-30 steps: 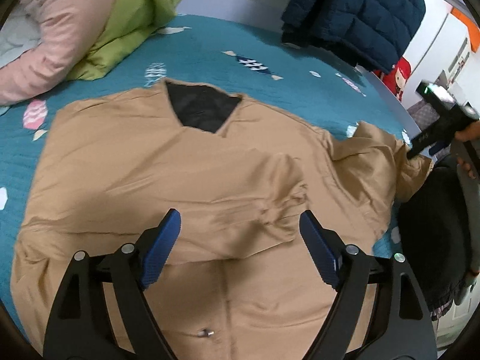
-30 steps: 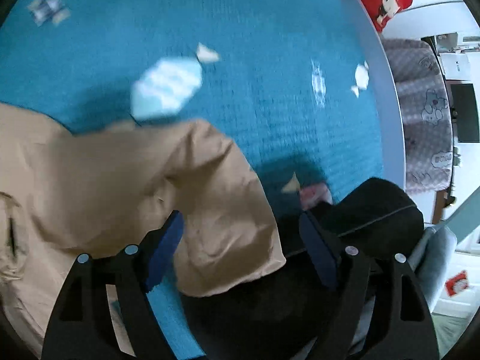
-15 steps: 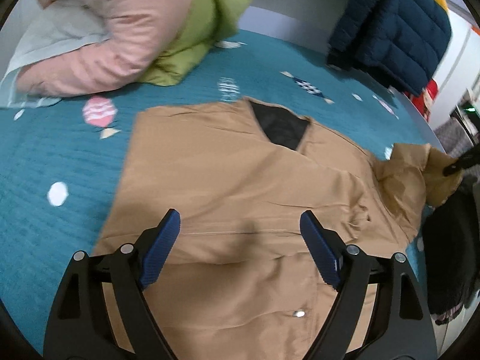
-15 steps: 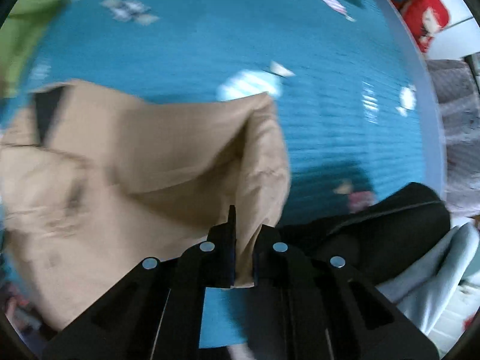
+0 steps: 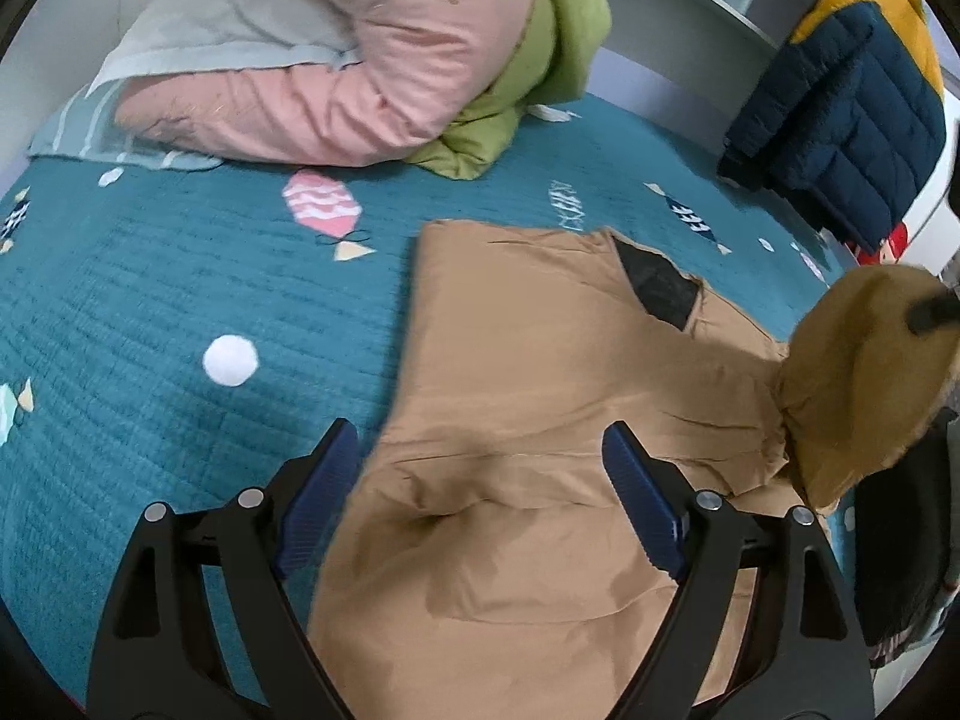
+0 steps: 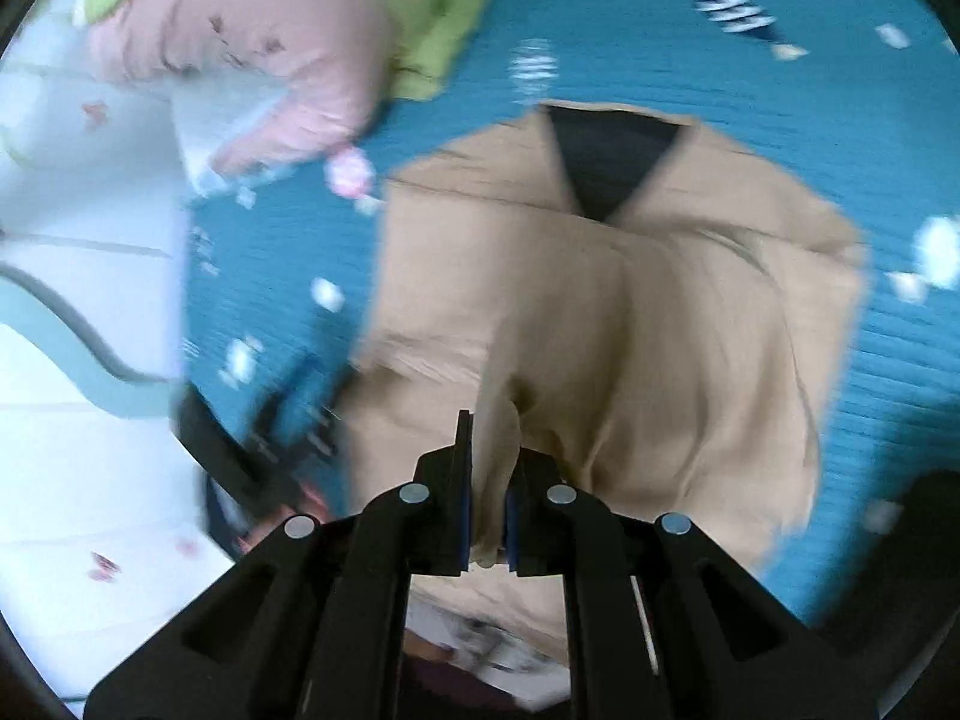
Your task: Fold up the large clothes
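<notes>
Left wrist view: the big teal bed cover with little fish shapes [image 5: 150, 312] is bare from nine o'clock in to the middle, so there is lots of room there. At eleven o'clock a puffy pink coat [image 5: 372, 60] lies on a light green blanket [image 5: 540, 90]. The soft tan jacket with a dark lining at the neck [image 5: 540, 372] lies flat from the middle down to six o'clock. Its near edge is cut off at the bottom of the picture. At one o'clock a dark blue and yellow puffy coat [image 5: 840, 102] hangs by the bed's far edge. At three o'clock the jacket's sleeve [image 5: 864, 372] is lifted off the bed. The thing holding it is a dark blur.

The left gripper [image 5: 480, 498] points down over the jacket's left edge. Its jaws are wide apart and hold nothing.

Right wrist view: most of it is smeared. At eight o'clock a blurry black tool and a hand are hard to make out. The right gripper [image 6: 487, 516] points down over the jacket. Its jaws have just closed and pinch a fold of tan sleeve cloth.
</notes>
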A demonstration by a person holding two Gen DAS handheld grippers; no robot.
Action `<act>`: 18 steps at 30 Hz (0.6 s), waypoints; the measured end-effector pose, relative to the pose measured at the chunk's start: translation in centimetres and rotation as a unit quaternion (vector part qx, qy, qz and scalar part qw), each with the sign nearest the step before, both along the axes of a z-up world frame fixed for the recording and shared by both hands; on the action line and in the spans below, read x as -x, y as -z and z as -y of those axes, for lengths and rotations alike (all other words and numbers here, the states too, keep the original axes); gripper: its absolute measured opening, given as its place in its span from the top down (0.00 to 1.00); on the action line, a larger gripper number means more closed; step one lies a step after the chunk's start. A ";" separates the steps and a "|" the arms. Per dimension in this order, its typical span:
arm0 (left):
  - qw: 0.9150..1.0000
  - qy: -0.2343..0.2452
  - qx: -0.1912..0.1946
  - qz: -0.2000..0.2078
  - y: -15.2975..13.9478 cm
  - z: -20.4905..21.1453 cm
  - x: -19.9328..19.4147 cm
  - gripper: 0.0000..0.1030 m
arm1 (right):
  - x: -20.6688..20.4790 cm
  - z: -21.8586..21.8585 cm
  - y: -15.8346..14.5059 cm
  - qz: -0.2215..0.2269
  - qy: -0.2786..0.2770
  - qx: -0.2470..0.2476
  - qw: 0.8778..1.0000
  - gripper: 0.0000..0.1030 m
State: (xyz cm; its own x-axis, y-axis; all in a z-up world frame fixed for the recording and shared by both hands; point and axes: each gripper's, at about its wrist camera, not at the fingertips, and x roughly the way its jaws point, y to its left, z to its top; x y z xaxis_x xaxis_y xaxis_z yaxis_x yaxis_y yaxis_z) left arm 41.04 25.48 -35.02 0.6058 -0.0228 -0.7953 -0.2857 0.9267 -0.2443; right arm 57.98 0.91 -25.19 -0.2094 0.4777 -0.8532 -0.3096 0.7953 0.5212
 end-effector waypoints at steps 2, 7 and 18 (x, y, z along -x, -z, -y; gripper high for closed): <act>1.000 -0.003 0.004 -0.003 0.2 -0.8 0.2 0.18 | -0.4 -3.2 1.8 -0.029 0.024 -0.043 0.998 0.90; 1.000 -0.014 0.012 -0.007 0.8 -2.7 0.4 0.18 | -2.2 -8.2 7.1 -0.051 0.083 -0.062 0.993 0.88; 1.000 -0.018 0.013 -0.017 1.6 -3.7 0.6 0.17 | -2.4 -11.2 16.1 -0.045 0.120 -0.065 0.990 0.47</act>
